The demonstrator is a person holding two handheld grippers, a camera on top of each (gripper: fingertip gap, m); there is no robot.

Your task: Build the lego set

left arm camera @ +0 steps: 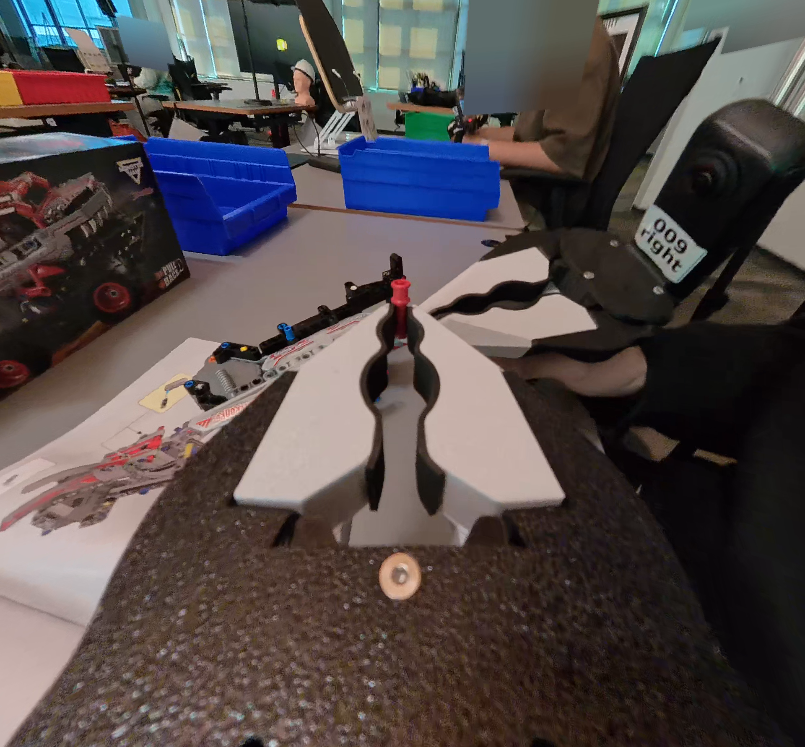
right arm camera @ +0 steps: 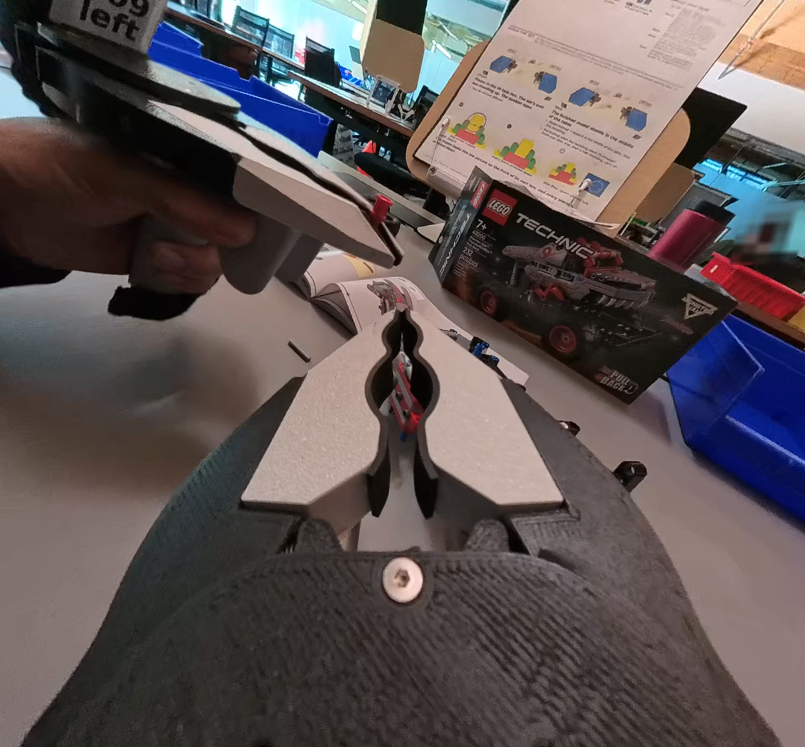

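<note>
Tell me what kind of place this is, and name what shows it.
Probably an open-plan office or lab used as a workspace. Rows of desks with a dark monitor stretch back toward large windows, blue storage bins sit on the grey table, and an instruction sheet stands propped on a board.

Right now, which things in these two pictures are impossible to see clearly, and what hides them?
- Left wrist view: the lower end of the red pin sits between the left gripper fingers.
- Left wrist view: the right gripper tips are behind the left one.
- Right wrist view: the red assembly shows only through the right gripper gap.
- Right wrist view: the small dark piece on the table is too small to identify.
</note>
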